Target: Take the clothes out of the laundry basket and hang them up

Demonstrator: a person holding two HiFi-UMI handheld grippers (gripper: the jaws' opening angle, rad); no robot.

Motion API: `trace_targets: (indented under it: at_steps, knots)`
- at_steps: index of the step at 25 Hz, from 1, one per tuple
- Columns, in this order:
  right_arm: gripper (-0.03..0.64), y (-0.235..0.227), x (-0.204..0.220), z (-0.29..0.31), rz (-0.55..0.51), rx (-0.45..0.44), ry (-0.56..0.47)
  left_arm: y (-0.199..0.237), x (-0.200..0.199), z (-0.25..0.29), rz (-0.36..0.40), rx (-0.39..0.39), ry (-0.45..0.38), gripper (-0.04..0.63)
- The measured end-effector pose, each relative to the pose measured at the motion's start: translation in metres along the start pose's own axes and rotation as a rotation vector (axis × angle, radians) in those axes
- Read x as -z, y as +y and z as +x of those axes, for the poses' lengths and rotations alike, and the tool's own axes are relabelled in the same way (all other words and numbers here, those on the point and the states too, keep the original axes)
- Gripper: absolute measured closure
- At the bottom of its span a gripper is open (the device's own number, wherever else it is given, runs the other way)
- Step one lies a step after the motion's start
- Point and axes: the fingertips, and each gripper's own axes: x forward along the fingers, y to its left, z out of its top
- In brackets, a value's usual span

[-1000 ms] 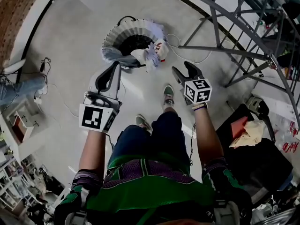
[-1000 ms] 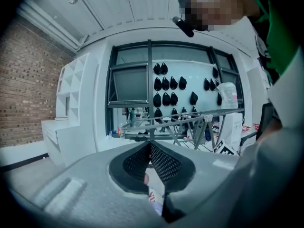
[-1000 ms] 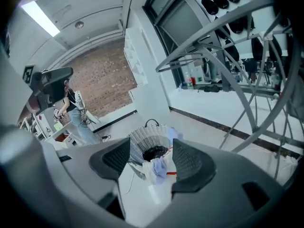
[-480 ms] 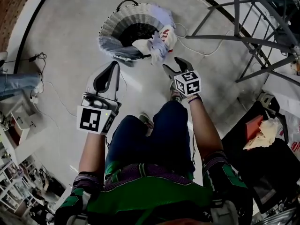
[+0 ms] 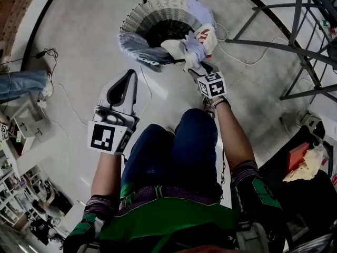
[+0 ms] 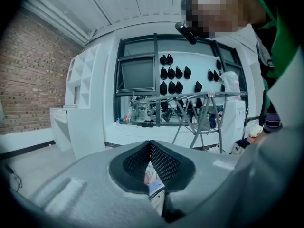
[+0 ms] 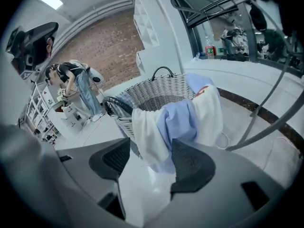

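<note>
- Floor (image 5: 79, 51): pale and smooth.
- Drying rack (image 5: 279, 44): dark metal tube frame, standing to the right of the basket.
- Laundry basket (image 5: 138, 19): round wicker, on the floor ahead of the person's feet.
- Clothes (image 5: 194, 45): white, pale-blue and red-printed pieces draped over the basket's near-right rim, hanging down outside.
- Right gripper (image 5: 197, 68): jaws apart, with its tips at the hanging clothes. Cloth shows between the jaws, but the pads are not pressed on it.
- Left gripper (image 5: 128, 75): jaws together, holding nothing, apart from the basket at its near-left.

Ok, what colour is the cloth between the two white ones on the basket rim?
Light blue cloth, clearest in the right gripper view.
</note>
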Motion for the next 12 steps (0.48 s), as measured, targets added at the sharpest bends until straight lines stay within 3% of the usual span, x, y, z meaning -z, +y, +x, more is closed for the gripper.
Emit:
trace_targets:
  at_steps: [9, 10, 12]
  knots:
    - [0.364, 0.005, 0.004, 0.029, -0.018, 0.0, 0.036, 0.01, 0.015, -0.002, -0.022, -0.031, 0.012, 0.577]
    - [0.405, 0.004, 0.003, 0.028, -0.028, 0.009, 0.04, 0.008, 0.014, -0.003, -0.02, -0.03, 0.013, 0.577]
    - [0.56, 0.002, 0.0, 0.022, -0.044, 0.033, 0.042, 0.005, 0.012, -0.007, -0.023, -0.031, 0.017, 0.577]
